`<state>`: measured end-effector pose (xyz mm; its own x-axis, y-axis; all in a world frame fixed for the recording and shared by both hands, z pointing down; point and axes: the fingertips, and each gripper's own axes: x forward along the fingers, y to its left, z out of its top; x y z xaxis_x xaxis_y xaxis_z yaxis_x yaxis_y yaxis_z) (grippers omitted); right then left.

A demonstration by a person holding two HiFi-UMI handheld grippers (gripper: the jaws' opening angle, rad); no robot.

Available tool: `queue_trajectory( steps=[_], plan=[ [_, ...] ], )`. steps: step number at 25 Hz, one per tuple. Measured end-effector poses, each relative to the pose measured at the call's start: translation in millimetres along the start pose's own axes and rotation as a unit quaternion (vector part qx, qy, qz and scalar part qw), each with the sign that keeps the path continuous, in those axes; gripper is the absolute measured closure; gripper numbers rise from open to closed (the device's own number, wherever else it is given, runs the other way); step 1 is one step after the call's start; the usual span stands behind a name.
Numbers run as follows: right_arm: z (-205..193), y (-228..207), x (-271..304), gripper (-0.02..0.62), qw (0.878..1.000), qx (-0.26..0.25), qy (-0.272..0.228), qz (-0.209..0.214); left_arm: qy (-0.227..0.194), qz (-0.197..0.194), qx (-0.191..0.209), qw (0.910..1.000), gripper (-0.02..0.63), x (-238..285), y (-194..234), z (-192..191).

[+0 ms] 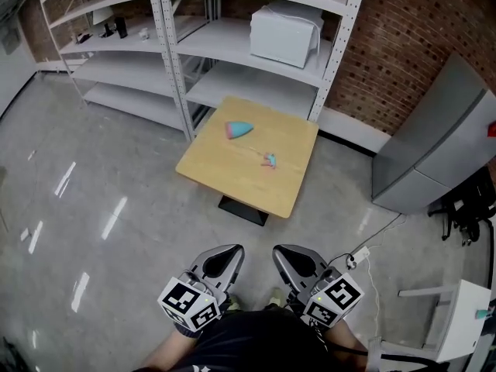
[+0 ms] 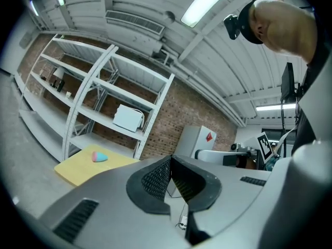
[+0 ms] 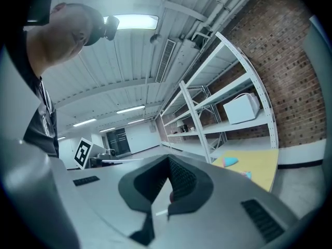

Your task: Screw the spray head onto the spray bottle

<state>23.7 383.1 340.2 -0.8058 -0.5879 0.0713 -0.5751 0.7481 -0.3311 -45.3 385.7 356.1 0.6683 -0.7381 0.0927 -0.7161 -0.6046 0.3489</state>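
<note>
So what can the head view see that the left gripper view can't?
Head view only: the little spray head and the table's black foot. Left gripper view only: the ceiling and its long lamp. Both: the yellow table, the pink-and-blue bottle, the white box on the shelves.

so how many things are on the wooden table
2. The pink-and-blue spray bottle lies toward the far side of the table. The small teal spray head lies apart from it, nearer the middle. Anything tinier could be missed at this distance.
</note>
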Motion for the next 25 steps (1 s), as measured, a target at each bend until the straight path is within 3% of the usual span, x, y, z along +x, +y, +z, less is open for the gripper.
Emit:
queue_trajectory(
  steps=[6, 14, 19, 25],
  plan=[
    [-1.7, 17.1, 35.6, 0.595, 1.000, 0.003, -0.003, -0.009, 0.002, 0.003, -0.011, 0.9999, 0.603, -28.0, 35.9, 3.9],
    [-2.7, 1.1, 62.5, 0.595, 1.000, 0.011, -0.001, -0.015, 0.005, 0.002, -0.019, 0.9998, 0.601, -21.4, 65.7, 4.7],
    [-2.1, -42.1, 83.8, 0.595, 1.000, 0.024, -0.001, -0.014, 0.017, 0.007, -0.019, 0.9997, 0.603, 15.6, 90.0, 4.4],
    [15.8, -128.0, 125.2, 0.595, 0.999, 0.042, 0.004, -0.009, 0.037, 0.016, -0.019, 0.9990, 0.603, 98.2, 133.5, 19.7]
  ],
)
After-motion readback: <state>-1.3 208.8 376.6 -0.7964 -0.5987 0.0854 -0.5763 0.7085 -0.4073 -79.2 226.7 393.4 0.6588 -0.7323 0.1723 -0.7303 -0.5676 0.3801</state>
